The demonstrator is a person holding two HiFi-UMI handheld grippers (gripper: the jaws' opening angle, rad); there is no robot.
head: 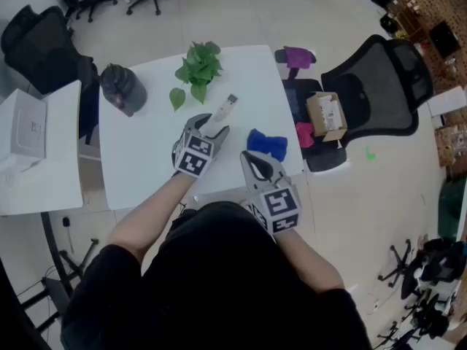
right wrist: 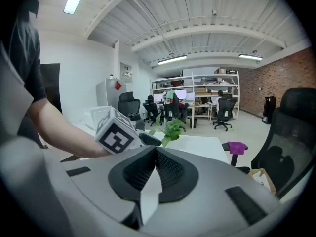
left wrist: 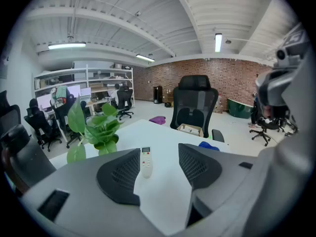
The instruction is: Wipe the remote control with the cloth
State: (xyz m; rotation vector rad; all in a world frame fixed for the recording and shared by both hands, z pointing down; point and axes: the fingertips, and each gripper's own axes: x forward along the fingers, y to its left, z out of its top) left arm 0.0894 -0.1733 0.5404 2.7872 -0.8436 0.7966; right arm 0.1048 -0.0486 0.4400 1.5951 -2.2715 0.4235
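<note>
**Reach phase: remote lined up, cloth not yet taken**

No wiping has begun. The remote control (head: 227, 109) lies bare on the white worktop (head: 146, 159), near its middle and just on the near side of the potted plant (head: 197, 68). The blue cloth (head: 267, 144) sits bunched up to the remote's right, close to the worktop's right edge and apart from the remote.

The left tool (head: 206, 127) hovers just short of the remote with its jaws spread wide and nothing between the pads. In the left gripper view the remote (left wrist: 146, 162) shows through the gap, lying a little beyond the tips. The right tool (right wrist: 154, 154) has its jaws pressed together on nothing and hangs on the near side of the cloth.

The remote lies flat, face up. Its long axis runs diagonally from near-left to far-right, almost in line with the left tool's reach. Its display end points away toward the far right, and its plain end faces the tool.

My reading is that the next move needs the right tool to open, drop onto the cloth and pinch a fold. The left tool would meanwhile close across the remote's narrow width to steady it.
</note>
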